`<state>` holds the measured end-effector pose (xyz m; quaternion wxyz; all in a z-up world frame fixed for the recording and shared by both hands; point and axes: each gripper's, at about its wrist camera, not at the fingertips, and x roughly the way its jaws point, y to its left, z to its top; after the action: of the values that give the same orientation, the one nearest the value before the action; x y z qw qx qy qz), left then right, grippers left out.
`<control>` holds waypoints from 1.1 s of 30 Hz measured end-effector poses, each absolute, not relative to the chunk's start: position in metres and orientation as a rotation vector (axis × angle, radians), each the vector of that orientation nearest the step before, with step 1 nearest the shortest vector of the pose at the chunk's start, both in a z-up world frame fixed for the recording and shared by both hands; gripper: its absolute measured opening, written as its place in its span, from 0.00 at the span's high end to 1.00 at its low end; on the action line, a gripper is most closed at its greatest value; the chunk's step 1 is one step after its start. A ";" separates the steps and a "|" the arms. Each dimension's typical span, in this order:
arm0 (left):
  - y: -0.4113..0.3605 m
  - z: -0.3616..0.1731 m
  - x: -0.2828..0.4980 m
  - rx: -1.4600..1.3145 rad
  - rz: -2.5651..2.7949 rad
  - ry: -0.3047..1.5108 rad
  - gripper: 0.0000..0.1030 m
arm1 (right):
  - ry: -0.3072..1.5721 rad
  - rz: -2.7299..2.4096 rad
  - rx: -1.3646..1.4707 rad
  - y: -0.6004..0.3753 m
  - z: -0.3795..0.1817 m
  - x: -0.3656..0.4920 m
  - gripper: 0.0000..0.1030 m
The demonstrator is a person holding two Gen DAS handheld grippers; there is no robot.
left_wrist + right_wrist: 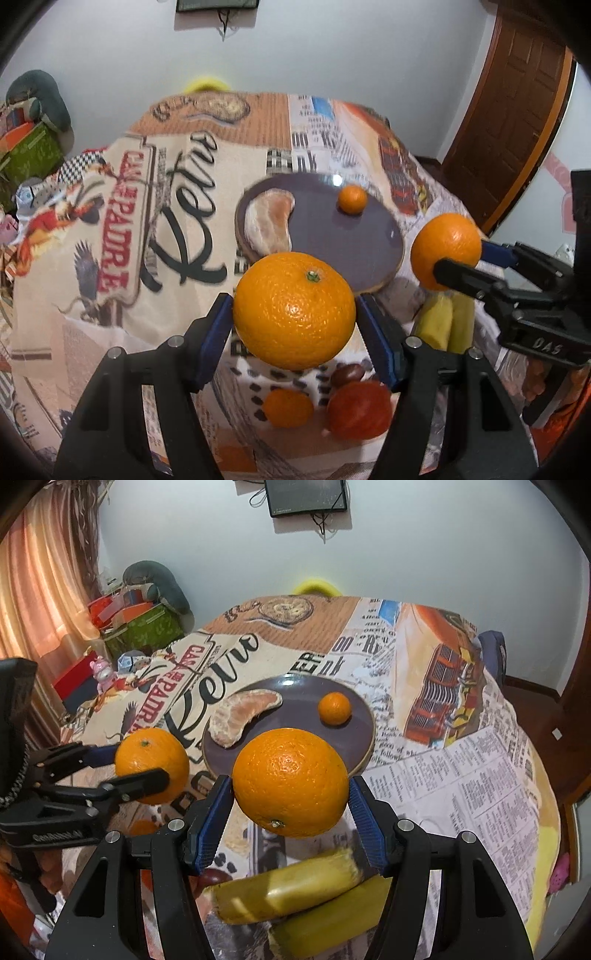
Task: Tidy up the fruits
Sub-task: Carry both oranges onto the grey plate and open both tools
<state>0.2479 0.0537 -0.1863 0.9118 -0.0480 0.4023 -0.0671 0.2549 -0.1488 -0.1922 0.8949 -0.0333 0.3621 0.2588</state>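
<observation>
You are gripping one orange (294, 311) in the left gripper (294, 314) and another orange (290, 782) in the right gripper (290, 786), both hanging just short of the plate (354, 746) (already carrying a mandarin (334, 708)), so they are risking a roll off its shallow rim.

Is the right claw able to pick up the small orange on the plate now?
Probably not: the right claw already grips a big orange, so its jaws are full. The small orange lies uncovered on the plate.
</observation>
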 end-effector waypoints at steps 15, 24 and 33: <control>0.046 -0.150 0.283 -0.103 -0.149 0.735 0.35 | 0.696 0.516 -0.064 -0.152 -0.177 0.288 0.42; 0.036 -0.165 0.315 -0.086 -0.159 0.760 0.35 | 0.719 0.499 -0.069 -0.152 -0.189 0.314 0.42; 0.028 -0.184 0.342 -0.078 -0.163 0.800 0.35 | 0.760 0.511 -0.075 -0.152 -0.204 0.333 0.42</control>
<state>0.3425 0.0280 -0.1836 0.9170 -0.0379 0.3890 -0.0794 0.3334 -0.1521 -0.2042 0.8964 -0.0360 0.3667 0.2464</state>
